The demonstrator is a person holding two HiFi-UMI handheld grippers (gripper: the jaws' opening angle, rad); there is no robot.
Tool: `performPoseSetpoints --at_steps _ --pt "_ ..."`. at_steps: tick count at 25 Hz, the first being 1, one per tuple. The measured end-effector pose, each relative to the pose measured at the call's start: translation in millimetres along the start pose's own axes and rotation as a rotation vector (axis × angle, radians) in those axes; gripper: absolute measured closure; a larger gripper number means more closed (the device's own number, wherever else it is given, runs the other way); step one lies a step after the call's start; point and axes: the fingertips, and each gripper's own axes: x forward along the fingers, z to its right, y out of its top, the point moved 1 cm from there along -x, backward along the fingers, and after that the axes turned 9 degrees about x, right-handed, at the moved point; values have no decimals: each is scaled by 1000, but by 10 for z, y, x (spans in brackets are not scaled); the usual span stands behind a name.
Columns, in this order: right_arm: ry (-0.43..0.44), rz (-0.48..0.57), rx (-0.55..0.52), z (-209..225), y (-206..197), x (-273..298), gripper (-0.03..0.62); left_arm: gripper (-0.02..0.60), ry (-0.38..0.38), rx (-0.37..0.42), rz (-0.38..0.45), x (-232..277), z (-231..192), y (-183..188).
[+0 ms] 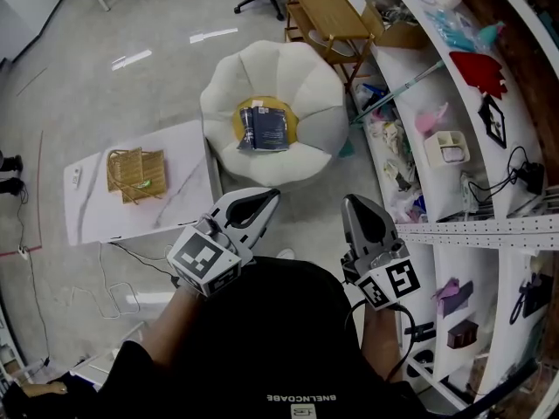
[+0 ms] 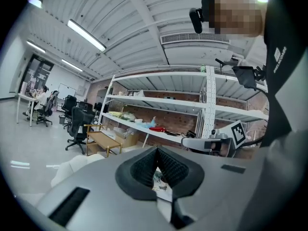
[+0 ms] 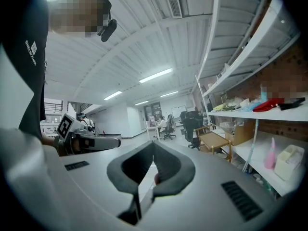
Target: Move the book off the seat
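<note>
Left claw (image 1: 269,197) and right claw (image 1: 353,206) were closed, empty. On the far seat (image 1: 262,68) the book (image 1: 263,127) lay flat; probably light, stiff, best pinched at one edge.

1 book (image 1: 266,127), 1 seat (image 1: 262,70), 1 tbl (image 1: 179,190)

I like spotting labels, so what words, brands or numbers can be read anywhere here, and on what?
Black shirt: white print, too blurred to read surely.
Book: cover print too small to read.
Cubes on left gripper and right gripper: square marker patterns, no words.
</note>
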Motion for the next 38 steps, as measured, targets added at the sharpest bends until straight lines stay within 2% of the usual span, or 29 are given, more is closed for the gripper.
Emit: performPoseSetpoints --at_steps 3,7,14,18,24,38 --pt "-6 -4 7 170 14 -150 582 578 13 7 13 143 145 -24" --pt "-2 -14 6 333 -15 -268 582 578 35 13 -16 219 240 -130" --pt "21 -34 22 449 -63 -219 582 578 84 -28 -20 296 132 -205" --pt "10 -41 25 566 -50 -88 582 578 79 -35 -14 415 -14 -223" --pt "-4 -55 12 758 29 325 582 578 71 -39 -2 644 -445 -142" --pt "-16 -89 21 968 197 1663 582 578 71 -101 -19 887 -1834 -96"
